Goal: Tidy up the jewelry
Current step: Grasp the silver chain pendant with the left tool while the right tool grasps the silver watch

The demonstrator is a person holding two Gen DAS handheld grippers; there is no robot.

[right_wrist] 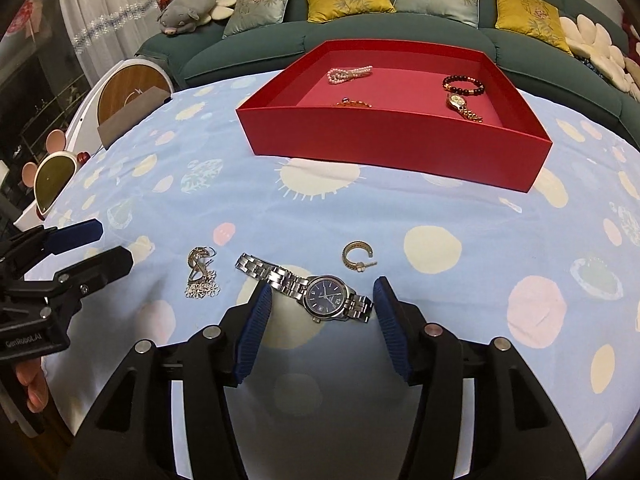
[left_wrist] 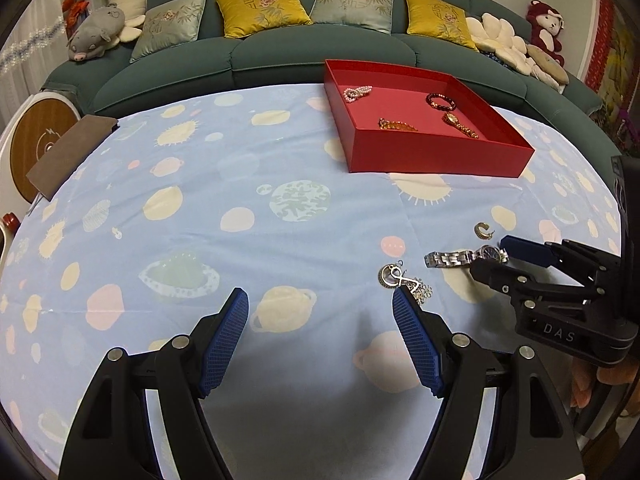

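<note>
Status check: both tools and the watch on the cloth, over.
Right tool open, straddling silver watch, not gripping. Left tool open, empty, beside silver pendant. Red tray path clear.

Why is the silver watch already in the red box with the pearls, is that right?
Not quite. The silver watch lies on the tablecloth, between the right gripper's open fingers, as the right wrist view shows. The pearls are in the red box.

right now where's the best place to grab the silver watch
Probably the case of the silver watch, from above. The watch lies flat with its band stretched out, and the open right gripper already straddles it; the rigid case beats loose links.
</note>
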